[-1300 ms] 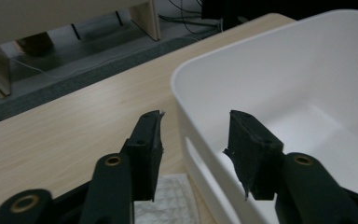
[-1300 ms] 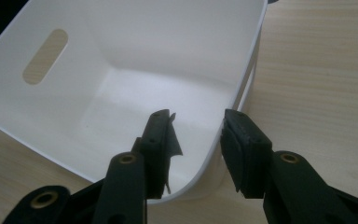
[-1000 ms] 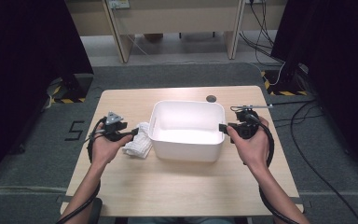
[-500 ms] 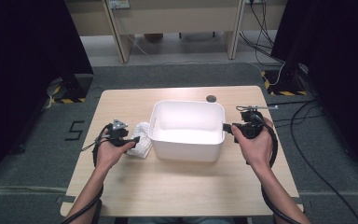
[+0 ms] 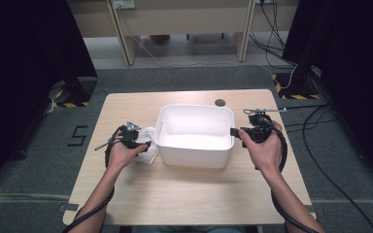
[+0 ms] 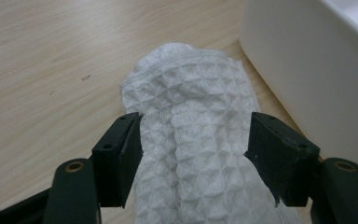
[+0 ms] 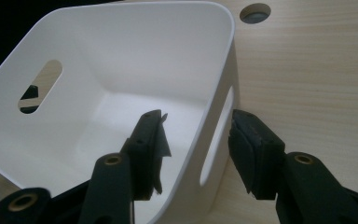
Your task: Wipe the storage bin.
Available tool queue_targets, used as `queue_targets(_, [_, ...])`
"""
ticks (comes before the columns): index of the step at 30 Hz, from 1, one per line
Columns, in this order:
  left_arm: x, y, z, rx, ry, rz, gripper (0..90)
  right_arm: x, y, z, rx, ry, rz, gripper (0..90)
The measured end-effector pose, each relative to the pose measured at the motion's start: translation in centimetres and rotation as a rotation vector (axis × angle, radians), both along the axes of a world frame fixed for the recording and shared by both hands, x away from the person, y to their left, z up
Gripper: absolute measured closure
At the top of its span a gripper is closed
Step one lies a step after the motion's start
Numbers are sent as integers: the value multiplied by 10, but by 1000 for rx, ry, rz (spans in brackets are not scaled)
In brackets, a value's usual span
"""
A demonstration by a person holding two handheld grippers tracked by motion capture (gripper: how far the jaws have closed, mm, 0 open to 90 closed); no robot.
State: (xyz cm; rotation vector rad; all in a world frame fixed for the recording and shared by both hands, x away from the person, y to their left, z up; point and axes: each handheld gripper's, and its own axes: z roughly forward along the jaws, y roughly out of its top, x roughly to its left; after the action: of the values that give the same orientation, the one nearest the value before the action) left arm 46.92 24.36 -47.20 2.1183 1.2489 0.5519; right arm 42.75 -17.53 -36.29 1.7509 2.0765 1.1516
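The white waffle cloth lay on the table just beside the white bin, the left gripper open astride it. The right gripper, also open, straddled the bin's near wall at the handle slot. A good pickup probably called for closing squarely on the cloth's thick middle while the bin was steadied.

text: "5" | colour: black | on: grey floor, left of the table | frame: left of centre, high view
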Motion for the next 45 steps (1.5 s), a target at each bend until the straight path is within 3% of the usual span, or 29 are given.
queue_targets(4, [6,-1,-4,17,12,8,325,0,1,0,-8,0,10,541])
queue_targets(9, [13,-8,-16,58,68,-21,299,0,3,-1,-12,9,9,540])
queue_targets(15, [18,-11,-27,18,92,-8,285,2,6,-5,-21,32,14,531])
queue_targets(18, [20,-9,-27,-33,118,7,349,0,7,-6,-30,37,28,537])
queue_targets(20, [21,-9,-26,-40,115,4,471,-2,8,-6,-31,42,33,546])
queue_targets(24, [21,-12,-24,-34,124,-17,668,-4,10,-8,-40,52,41,553])
queue_targets(28, [17,-12,-22,-24,119,-24,754,-7,9,-9,-40,67,42,576])
queue_targets(31, [6,-5,-16,-65,95,-11,767,-11,8,-7,-38,51,45,607])
queue_targets(33, [-5,-1,-9,-74,55,-14,769,-14,5,-5,-26,14,30,645])
queue_targets(36, [-31,4,5,-125,-18,-9,769,-14,2,-6,-26,13,23,670])
queue_targets(45, [-93,-2,25,-170,-153,-39,775,-15,9,-10,-53,13,37,759])
